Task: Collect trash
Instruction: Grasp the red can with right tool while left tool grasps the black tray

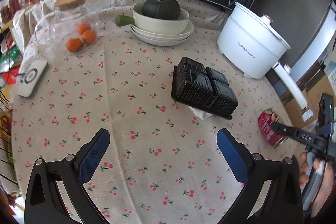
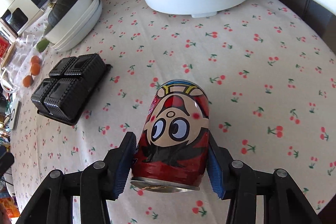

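Right gripper (image 2: 171,157) is clamping red cartoon drink can (image 2: 176,135) lying on cherry-print tablecloth (image 2: 241,51) | left gripper (image 1: 162,135) is hovering, fingers apart | black plastic tray (image 1: 202,88) is sitting mid-table.

My left gripper (image 1: 163,141): lower frame, jaws wide apart, nothing between them.
Black tray (image 1: 202,88): centre right, upside down on the cloth (image 1: 117,110), white scrap under its near edge.
Red can (image 1: 271,129): right edge, lying on its side.
My right gripper (image 1: 279,127): far right, at the can.
Pot (image 1: 250,43): upper right.
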{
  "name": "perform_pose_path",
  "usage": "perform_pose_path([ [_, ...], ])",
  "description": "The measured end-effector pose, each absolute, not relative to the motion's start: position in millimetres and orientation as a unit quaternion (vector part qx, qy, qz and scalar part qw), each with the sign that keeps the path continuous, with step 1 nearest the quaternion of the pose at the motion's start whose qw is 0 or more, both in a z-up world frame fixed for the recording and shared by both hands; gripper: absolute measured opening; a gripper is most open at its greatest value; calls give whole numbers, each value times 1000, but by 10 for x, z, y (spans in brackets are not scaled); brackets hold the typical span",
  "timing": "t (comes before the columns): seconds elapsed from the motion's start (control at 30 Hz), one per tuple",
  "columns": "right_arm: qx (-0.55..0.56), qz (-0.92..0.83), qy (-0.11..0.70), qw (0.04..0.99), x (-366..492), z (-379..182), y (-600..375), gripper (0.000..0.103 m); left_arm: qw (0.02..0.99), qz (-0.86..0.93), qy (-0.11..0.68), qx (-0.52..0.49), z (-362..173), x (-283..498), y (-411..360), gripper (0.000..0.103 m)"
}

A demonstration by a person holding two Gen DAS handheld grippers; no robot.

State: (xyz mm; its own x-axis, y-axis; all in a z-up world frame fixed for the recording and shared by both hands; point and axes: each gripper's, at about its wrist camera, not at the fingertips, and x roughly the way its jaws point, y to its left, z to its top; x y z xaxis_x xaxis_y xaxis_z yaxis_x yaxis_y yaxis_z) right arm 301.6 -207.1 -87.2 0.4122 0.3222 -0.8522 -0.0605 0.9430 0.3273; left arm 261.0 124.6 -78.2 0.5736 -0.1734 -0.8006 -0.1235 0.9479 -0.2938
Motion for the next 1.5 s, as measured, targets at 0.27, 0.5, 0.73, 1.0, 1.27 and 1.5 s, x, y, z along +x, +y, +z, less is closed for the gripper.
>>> perform_pose_path([
  [0.27, 120, 134, 531, 828, 3021, -940, -2204, 39, 822, -38, 454, -342, -1121, 3120, 1299, 96],
  [0.5, 112, 136, 548, 818, 3078, -1095, -2164, 47, 822, -28, 446, -354, -1254, 3432, 1175, 65],
  [0.73, 104, 137, 540, 824, 3091, -1133, -2147, 45, 829, -60, 429, -353, -1134, 3410, 1116, 47],
  [1.0, 127, 130, 521, 834, 2928, -777, -2274, 45, 856, -97, 416, -291, -616, 3086, 963, 34],
  [1.27, 126, 127, 517, 837, 2465, -454, -2272, 45, 872, -116, 409, -242, -328, 2476, 916, 34],
  [1.5, 120, 117, 513, 842, 2031, -324, -2294, 45, 876, -125, 407, -226, -301, 1930, 907, 31],
])
